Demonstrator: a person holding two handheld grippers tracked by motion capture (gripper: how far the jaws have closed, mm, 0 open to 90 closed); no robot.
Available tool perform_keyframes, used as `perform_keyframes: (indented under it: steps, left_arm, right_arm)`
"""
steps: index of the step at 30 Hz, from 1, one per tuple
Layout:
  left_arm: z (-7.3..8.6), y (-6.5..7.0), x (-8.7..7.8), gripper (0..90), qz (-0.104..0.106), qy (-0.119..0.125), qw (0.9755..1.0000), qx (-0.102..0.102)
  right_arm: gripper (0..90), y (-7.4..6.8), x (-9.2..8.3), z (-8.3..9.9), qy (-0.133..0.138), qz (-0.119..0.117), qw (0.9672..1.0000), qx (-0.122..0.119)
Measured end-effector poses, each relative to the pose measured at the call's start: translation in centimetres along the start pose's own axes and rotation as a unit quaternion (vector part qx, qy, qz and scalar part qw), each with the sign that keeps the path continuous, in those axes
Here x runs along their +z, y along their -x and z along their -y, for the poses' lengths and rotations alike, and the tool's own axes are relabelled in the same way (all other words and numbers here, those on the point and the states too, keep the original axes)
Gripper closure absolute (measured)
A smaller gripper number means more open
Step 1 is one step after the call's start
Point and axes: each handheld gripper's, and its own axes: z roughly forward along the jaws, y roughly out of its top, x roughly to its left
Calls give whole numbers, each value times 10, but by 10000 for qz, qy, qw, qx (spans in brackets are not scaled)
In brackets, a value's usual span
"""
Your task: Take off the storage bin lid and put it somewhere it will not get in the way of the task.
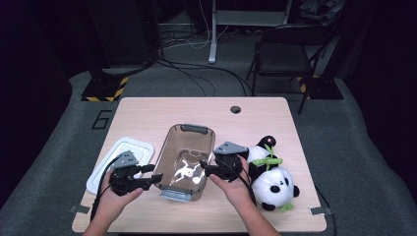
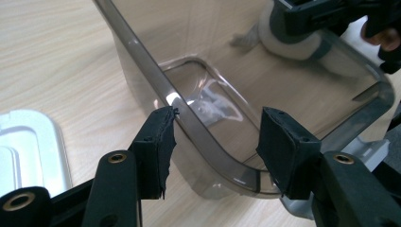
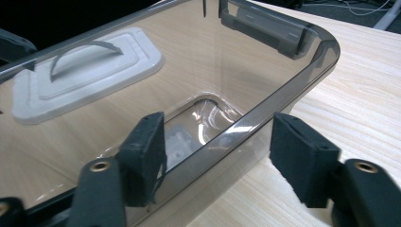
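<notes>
Both grippers spread, straddling the box rim without pinching: left gripper at 9 o'clock, right gripper at 3

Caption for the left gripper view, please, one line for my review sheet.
Left gripper straddles the rim of the clear smoky container, jaws apart and not pressing it; white lid lies beside it on the wooden table.

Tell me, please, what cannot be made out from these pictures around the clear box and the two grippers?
- Left gripper: left gripper view, whether either pad touches the clear box rim; the angle hides it.
- Right gripper: right gripper view, same doubt at the box wall.
- White lid: left gripper view, cut off by the edge.
- Panda toys: high view, partly behind the right hand.
</notes>
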Motion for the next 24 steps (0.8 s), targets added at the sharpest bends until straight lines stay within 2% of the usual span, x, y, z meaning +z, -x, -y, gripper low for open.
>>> perform_keyframes:
  steps: [3,9,11,16,20,22,24]
  left_arm:
    - [-2,-5,-7,454,-88,202,9997,-91]
    - [3,-17,-16,448,-343,285,9985,-302]
    - [5,-20,-18,448,-403,313,9982,-314]
    - [8,-26,-17,448,-478,271,9976,-413]
    - [10,-25,-13,449,-443,183,9981,-374]
    - [11,-23,-11,467,-514,159,9978,-376]
    - [12,-25,-11,472,-463,155,9981,-371]
  right_arm:
    - [381,0,0,0,13,22,10000,2]
    - [437,-1,0,-2,51,22,9999,-89]
    - [453,-2,1,-3,48,44,9999,-139]
    - [519,-4,1,-4,57,-33,9997,-221]
    - [547,-7,1,-6,53,-82,9997,-238]
    - [550,-7,1,-6,58,-86,9996,-269]
    - [547,-7,1,-6,49,-101,9996,-254]
